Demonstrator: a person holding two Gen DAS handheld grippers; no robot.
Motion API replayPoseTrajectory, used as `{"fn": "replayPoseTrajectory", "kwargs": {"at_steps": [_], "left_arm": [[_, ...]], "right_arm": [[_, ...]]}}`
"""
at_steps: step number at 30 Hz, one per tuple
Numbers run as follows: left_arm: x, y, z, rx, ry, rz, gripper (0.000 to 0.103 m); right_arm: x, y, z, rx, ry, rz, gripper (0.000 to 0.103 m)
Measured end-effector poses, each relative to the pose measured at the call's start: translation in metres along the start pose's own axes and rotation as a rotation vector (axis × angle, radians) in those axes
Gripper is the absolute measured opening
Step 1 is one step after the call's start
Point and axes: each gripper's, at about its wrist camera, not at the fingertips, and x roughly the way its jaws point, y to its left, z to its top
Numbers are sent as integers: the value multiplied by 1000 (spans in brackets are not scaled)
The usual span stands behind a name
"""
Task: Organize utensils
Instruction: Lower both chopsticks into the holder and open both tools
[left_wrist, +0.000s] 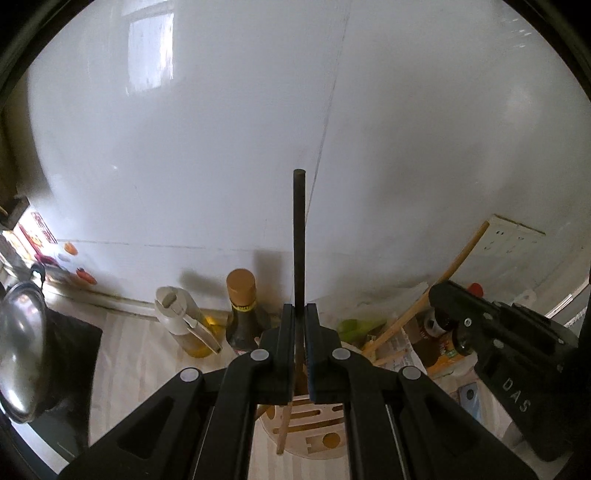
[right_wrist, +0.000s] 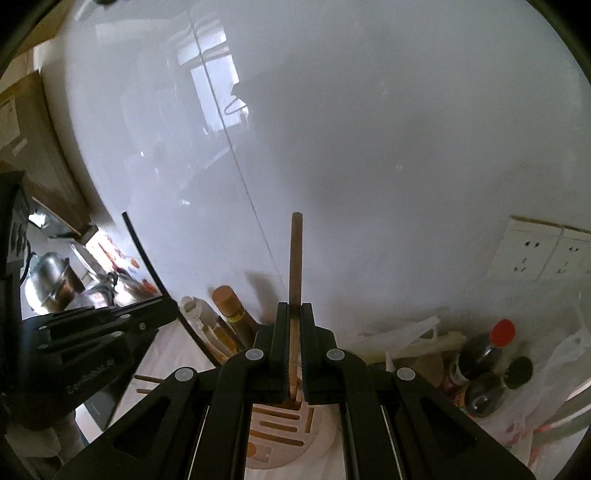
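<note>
left gripper (left_wrist: 300, 317): we've got it clamped tight on a dark stick (left_wrist: 298, 236), probably a chopstick. The stick stands up past the fingers, and its lower end points down at the holder (left_wrist: 306, 439).
right gripper (right_wrist: 294, 314): pinched shut on a wooden stick (right_wrist: 295, 254), same setup, tip aimed at the holder (right_wrist: 280, 443) just below it.
holder: round wooden block with slots cut in the top, on the counter right under both grippers. One wooden stick already leans in it on the left camera's side.
slot risk: the slots look narrow and the fingers cover the stick tips, so we can't really tell which slot either tip is lined up with. If we're off, the tip lands on the wood between slots and the stick skids or twists in the grip.
crowding risk: both grippers sit close over the same holder, so we could knock them together or bump the stick already in there.
clutter risk: bottles (left_wrist: 242, 310) stand just behind the holder and bags (right_wrist: 413, 332) lie to the right. A wide swing could tip a bottle.
drop risk: letting go too early means the stick falls flat on the counter instead of into a slot.
</note>
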Motion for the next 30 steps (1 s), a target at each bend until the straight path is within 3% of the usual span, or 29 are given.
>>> {"fn": "replayPoseTrajectory", "kwargs": {"at_steps": [14,18,22,23,25,26,27,30], "left_arm": [[46,20,-11,-59,123,-22,3],[41,20,-9,-76,117,-12,7],[30,18,-5,-64,85,54,8],[26,18,-4,-62,71,65,11],[15,19,-3,-62,41,86,35],[10,19,-3,-65,24,93,59],[5,21,-4,-67,4,105,75],[-11,21,-10,-61,-49,128,79]], "right_arm": [[57,3,-26,0,149,32,5],[66,1,-35,6,186,45,6],[63,-4,-38,37,189,54,7],[60,-6,-38,46,186,55,12],[51,-10,-39,69,175,45,26],[46,-11,-39,74,168,43,32],[41,-12,-41,76,161,40,34],[22,-10,-47,58,131,13,38]]}}
